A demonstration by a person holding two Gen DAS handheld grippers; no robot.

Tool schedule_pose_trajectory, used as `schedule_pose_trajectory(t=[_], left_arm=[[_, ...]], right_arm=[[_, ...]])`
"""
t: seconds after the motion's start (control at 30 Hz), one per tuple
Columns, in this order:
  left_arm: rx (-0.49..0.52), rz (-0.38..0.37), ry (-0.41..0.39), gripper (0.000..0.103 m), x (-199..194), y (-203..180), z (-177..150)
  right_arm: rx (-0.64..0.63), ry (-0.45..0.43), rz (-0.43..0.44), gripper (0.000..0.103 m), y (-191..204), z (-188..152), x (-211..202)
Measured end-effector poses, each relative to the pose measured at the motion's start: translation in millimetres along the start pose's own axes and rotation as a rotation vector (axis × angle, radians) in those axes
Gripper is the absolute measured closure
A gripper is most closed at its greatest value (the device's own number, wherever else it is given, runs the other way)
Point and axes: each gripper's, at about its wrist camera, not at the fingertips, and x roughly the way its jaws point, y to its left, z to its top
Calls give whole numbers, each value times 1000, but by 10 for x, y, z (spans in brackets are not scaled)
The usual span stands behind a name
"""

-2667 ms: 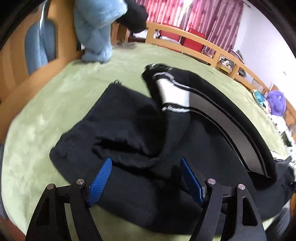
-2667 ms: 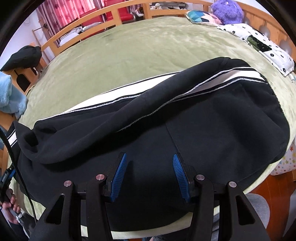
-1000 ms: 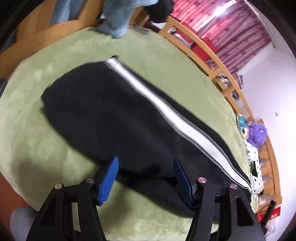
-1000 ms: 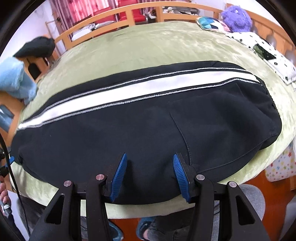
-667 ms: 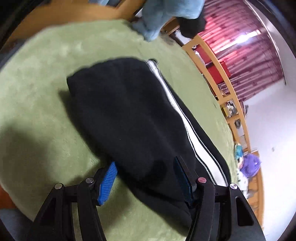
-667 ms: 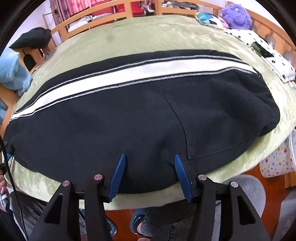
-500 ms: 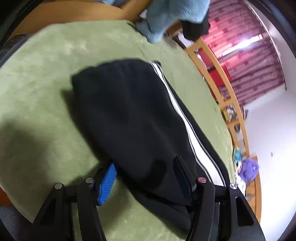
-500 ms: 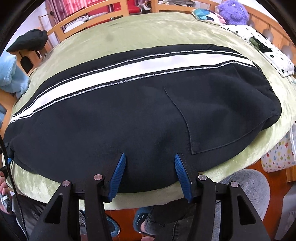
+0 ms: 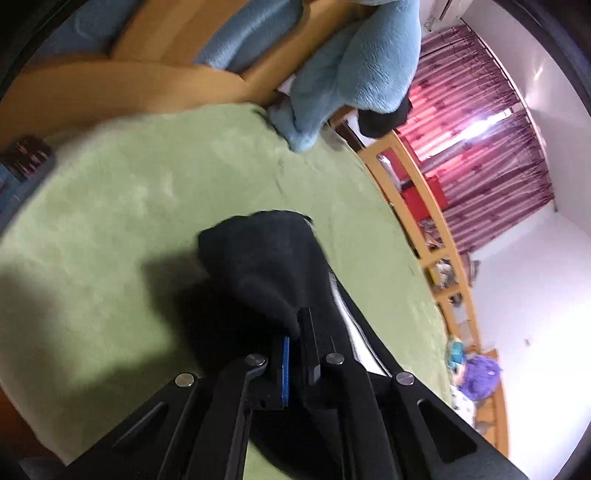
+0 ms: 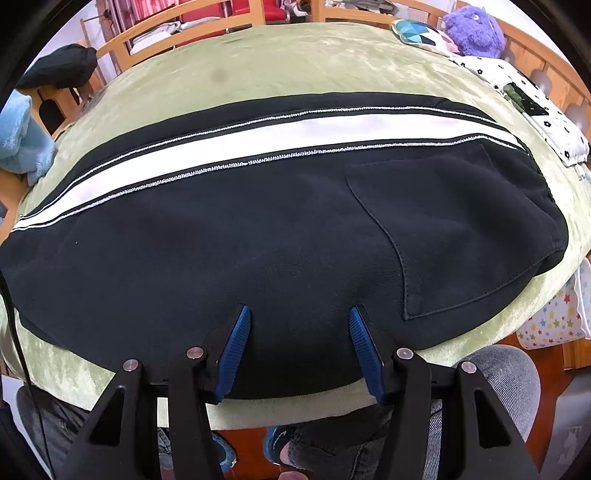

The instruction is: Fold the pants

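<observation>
1. Now: pants point(image 10: 280, 221) lie flat on the green blanket point(image 10: 295, 59), already doubled leg on leg by the look of it, white side stripe point(image 10: 258, 144) on the far side from the person.
2. Long axis runs left-right across the right wrist view; waist w/ back pocket point(image 10: 443, 236) at the right end, cuff end off to the left.
3. L gripper point(image 9: 293, 332) is at that cuff end: jaws have just been closing and are now clamped on the black leg fabric point(image 9: 258, 266), which bunches up ahead of the tips.
4. R gripper point(image 10: 297, 332) sits over the near edge around mid-length, a bit toward the waist. Blue pads point(image 10: 236, 343) apart, nothing pinched; cloth lies under them, contact can't be told.
5. Key relation: L is the hand at the cuff end, and the waist lies along the long axis from it. Prob next is carrying the cuff toward the waist, w/ R pinning or gripping the near edge. That's a guess.
6. Risk: thick fleece, the lower leg layer may slip out of the pinch.
7. Surface: plush, soft, on a bed w/ wooden rail point(image 9: 424, 206).
8. Room: blue fleece blanket point(image 9: 354, 70) over the rail, red curtains point(image 9: 491, 110), purple plush toy point(image 10: 476, 29) at the far corner.
</observation>
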Motion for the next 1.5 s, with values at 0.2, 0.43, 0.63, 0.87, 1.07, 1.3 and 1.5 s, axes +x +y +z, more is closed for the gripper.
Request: schedule_pose_trajectory(t=[0.2, 0.43, 0.63, 0.87, 1.07, 1.3, 1.5], left_arm=[[-28, 142, 131, 97, 236, 194, -141], [88, 94, 132, 94, -17, -211, -194], [256, -20, 192, 68, 105, -742, -564], [407, 196, 300, 58, 560, -706, -1122], [390, 239, 333, 58, 428, -910, -1029], [405, 98, 377, 54, 483, -1447, -1341], [508, 100, 398, 54, 721, -1877, -1691]], right_arm=[[-4, -5, 4, 47, -64, 8, -28], [-35, -128, 34, 38, -84, 25, -169], [-95, -82, 2, 34, -81, -147, 303], [-131, -149, 20, 37, -324, -69, -71], [8, -274, -107, 36, -1214, 78, -516], [332, -279, 1, 27, -2376, 60, -471], [548, -222, 176, 27, -2880, 96, 104]])
